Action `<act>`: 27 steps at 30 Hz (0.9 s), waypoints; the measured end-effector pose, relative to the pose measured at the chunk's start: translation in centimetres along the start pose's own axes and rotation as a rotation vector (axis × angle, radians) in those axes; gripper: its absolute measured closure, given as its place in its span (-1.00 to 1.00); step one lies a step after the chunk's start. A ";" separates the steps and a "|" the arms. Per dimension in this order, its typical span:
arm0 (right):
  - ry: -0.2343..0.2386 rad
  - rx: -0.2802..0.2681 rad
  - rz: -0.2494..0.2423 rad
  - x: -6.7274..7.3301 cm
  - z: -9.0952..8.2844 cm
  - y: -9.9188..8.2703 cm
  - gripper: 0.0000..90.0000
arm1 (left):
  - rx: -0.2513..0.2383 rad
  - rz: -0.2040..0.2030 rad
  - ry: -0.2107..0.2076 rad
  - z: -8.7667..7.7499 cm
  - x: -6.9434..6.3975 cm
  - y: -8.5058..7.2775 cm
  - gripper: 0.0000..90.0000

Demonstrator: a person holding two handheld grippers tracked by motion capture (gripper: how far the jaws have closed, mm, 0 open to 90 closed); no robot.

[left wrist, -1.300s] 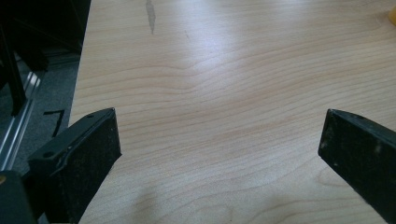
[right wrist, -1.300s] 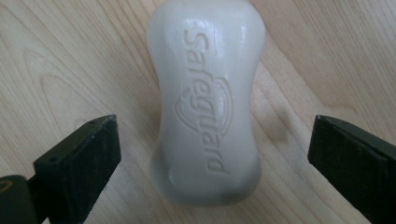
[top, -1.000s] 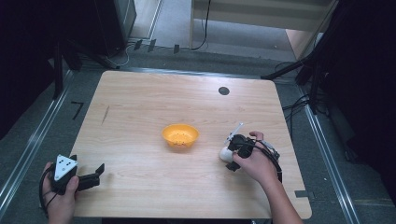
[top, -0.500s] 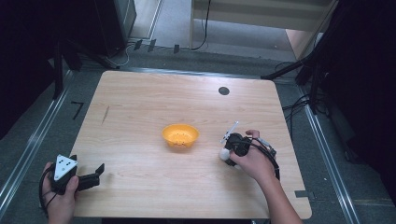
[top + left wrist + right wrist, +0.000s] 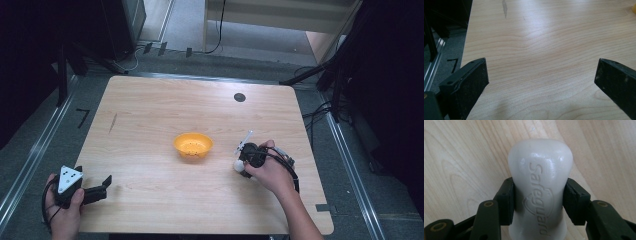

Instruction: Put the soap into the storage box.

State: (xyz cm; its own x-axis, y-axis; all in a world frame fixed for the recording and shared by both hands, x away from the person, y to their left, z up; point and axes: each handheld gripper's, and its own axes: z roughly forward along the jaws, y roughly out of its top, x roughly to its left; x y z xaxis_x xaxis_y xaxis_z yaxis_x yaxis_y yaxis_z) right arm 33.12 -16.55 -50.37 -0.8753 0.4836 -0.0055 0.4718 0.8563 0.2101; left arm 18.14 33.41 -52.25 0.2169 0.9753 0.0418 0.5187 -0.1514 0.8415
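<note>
- Here, we see the right gripper (image 5: pixel 539 197) with its two black fingers (image 5: pixel 505 200) pressed against the narrowed waist of a white soap bar (image 5: pixel 540 182), one on each side, so the fingers are clamped on it.
- We read the raised word "Safeguard" along the bar's top face; its rounded far end juts out beyond the fingertips, and its near end is cut off by the bottom edge of the right gripper view.
- In the high view the right gripper (image 5: pixel 245 161) sits low over the right part of the wooden bench (image 5: pixel 165 110), just right of an orange bowl (image 5: pixel 193 144), with the soap bar (image 5: pixel 240 165) showing as a small white shape at its tip.
- We cannot tell whether the bar rests on the bench or hangs just above it.
- The right hand (image 5: pixel 272 172) covers most of that gripper's body.
- The left gripper (image 5: pixel 541 82) has its fingers (image 5: pixel 471 82) spread wide apart, with nothing but bare bench between them.
- In the high view the left gripper (image 5: pixel 102 187) lies at the bench's near left corner, held by the left hand (image 5: pixel 65 207), which is partly cut off by the bottom edge.
- A small dark round mark (image 5: pixel 239 97) sits on the far part of the bench; we cannot make out what it is.
</note>
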 end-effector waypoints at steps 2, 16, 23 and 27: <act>-0.020 -0.006 -0.003 0.1 -0.1 0.2 0.10 | 0.000 0.000 0.000 0.0 0.0 0.0 -1.00; -0.051 -0.050 -0.049 0.1 -1.2 1.6 0.12 | -0.001 -0.001 -0.002 0.0 0.0 0.0 -1.00; -0.044 -0.067 -0.055 0.0 -1.4 1.9 0.12 | -0.001 0.000 -0.002 0.0 0.0 0.0 -1.00; -0.046 -0.092 -0.061 -0.1 -1.9 2.3 0.12 | -0.001 0.000 -0.001 0.0 0.0 0.0 -1.00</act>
State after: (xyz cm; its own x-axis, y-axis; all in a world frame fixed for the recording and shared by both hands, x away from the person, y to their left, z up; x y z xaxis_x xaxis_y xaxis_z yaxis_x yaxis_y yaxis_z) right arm 34.08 -14.95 -48.02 -0.8951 0.4411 -0.0652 0.4047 0.8651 0.2965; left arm 18.14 33.41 -52.26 0.2181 0.9751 0.0412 0.5180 -0.1514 0.8419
